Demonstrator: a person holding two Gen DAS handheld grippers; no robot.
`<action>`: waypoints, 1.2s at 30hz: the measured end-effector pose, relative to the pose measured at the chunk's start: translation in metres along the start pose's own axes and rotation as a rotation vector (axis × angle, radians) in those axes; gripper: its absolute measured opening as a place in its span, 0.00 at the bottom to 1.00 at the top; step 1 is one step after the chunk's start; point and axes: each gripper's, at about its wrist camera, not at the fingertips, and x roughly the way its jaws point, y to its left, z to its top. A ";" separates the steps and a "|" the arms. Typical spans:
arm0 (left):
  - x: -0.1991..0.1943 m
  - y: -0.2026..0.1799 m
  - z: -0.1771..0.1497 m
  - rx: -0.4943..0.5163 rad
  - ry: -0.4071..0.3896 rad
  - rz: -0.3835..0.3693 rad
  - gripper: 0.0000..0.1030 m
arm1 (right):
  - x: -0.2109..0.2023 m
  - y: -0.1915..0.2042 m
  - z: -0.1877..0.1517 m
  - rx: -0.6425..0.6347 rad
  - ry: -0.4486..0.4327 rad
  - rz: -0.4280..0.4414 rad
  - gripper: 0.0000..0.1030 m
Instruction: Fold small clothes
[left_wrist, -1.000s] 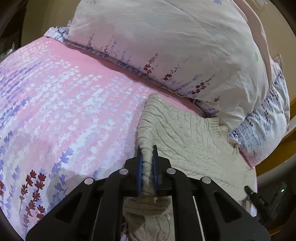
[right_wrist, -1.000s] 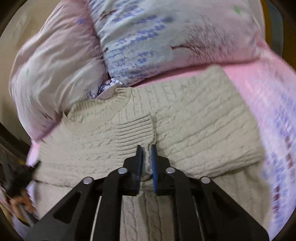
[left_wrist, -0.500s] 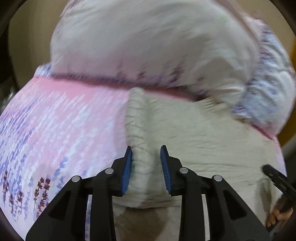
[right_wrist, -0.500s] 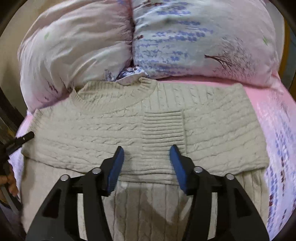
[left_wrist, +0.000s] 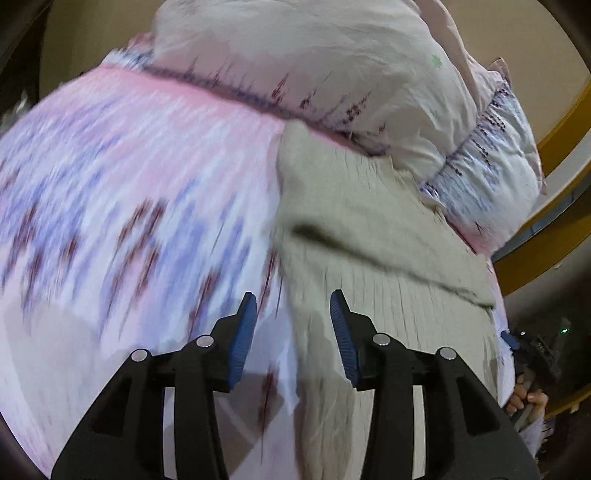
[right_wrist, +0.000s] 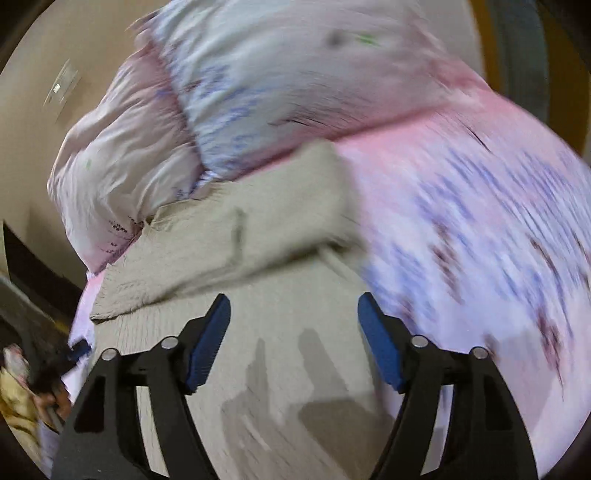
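A beige cable-knit sweater (left_wrist: 369, 229) lies on the bed with its sleeves folded across its chest; it also shows in the right wrist view (right_wrist: 258, 229). My left gripper (left_wrist: 291, 317) is open and empty above the sweater's left edge, near its lower body. My right gripper (right_wrist: 293, 325) is open wide and empty above the lower body of the sweater. Both views are motion-blurred.
The pink floral bedsheet (left_wrist: 129, 184) covers the bed. Large floral pillows (left_wrist: 332, 66) lie against the far side, touching the sweater's collar; they also show in the right wrist view (right_wrist: 258, 81). A yellow wooden bed frame (left_wrist: 554, 147) runs at the right.
Both grippers let go of the sweater's folded sleeves, opened, and pulled back toward its lower body. The sleeves stay folded on the chest.
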 end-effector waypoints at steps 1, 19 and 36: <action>-0.007 0.004 -0.012 -0.015 -0.008 -0.023 0.41 | -0.002 -0.008 -0.004 0.016 0.011 0.001 0.61; -0.064 -0.029 -0.138 -0.039 0.015 -0.283 0.36 | -0.041 -0.039 -0.116 0.074 0.184 0.375 0.20; -0.078 -0.059 -0.120 0.130 -0.068 -0.165 0.06 | -0.095 0.021 -0.103 -0.214 -0.124 0.243 0.07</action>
